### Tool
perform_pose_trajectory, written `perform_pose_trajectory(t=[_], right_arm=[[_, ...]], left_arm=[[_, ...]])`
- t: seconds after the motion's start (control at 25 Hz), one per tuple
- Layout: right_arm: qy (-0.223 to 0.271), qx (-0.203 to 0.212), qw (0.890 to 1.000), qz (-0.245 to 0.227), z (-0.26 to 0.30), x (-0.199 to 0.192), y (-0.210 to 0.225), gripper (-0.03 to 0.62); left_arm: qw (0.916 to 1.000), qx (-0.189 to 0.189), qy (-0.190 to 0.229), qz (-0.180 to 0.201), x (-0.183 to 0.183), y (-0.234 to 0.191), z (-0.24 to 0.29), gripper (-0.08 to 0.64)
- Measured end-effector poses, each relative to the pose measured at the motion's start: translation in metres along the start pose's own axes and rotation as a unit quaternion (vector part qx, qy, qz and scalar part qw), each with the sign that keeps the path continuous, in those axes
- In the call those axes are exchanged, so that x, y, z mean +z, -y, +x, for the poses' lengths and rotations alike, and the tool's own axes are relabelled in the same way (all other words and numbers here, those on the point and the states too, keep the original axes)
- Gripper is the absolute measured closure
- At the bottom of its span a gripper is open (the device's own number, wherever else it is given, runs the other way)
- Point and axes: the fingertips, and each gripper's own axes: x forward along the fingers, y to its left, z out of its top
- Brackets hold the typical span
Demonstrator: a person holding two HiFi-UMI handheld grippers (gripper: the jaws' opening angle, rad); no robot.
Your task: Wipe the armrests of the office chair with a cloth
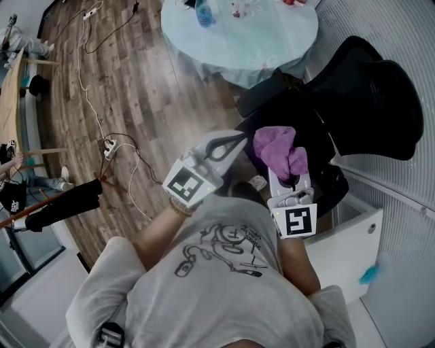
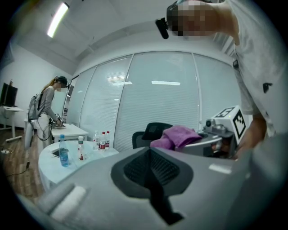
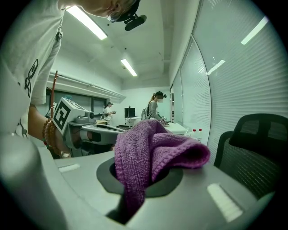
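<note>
The right claw is clamped on a purple cloth, which bunches up out of the jaws in a loose fold. The left claw has its jaws drawn together with nothing between them. In the head view it points toward the right claw, just beside the cloth.

Both are held over the seat side of the black mesh office chair. One armrest juts toward the round table, where a blue-capped bottle stands. I cannot make out the other armrest with certainty.

The cloth appears to hang in the air, touching no part of the chair. My judgement is that wiping has not begun: the cloth is secured, and both armrests remain to be wiped.
</note>
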Motion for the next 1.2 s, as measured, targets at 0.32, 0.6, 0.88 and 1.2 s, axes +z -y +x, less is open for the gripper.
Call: perform_pose_trajectory(t=[0.32, 0.6, 0.88, 1.2], right_arm=[[-0.014, 0.033, 0.999, 0.007, 0.037, -0.01, -0.005, 0.558], [-0.017, 0.04, 0.999, 0.006, 0.067, -0.025, 0.0, 0.558], [-0.027, 0.041, 0.999, 0.001, 0.099, -0.049, 0.011, 0.558], [-0.053, 0.033, 0.998, 0.006, 0.138, -0.092, 0.026, 0.558]], left_arm=[[0.9996, 0.029, -0.003, -0.007, -0.009, -0.035, 0.0, 0.56], [0.9988, 0.044, -0.012, -0.018, -0.034, -0.065, 0.004, 0.56], [0.9983, 0.047, -0.021, -0.027, -0.064, -0.096, 0.02, 0.56], [0.9985, 0.037, -0.019, -0.034, -0.104, -0.124, 0.038, 0.56]])
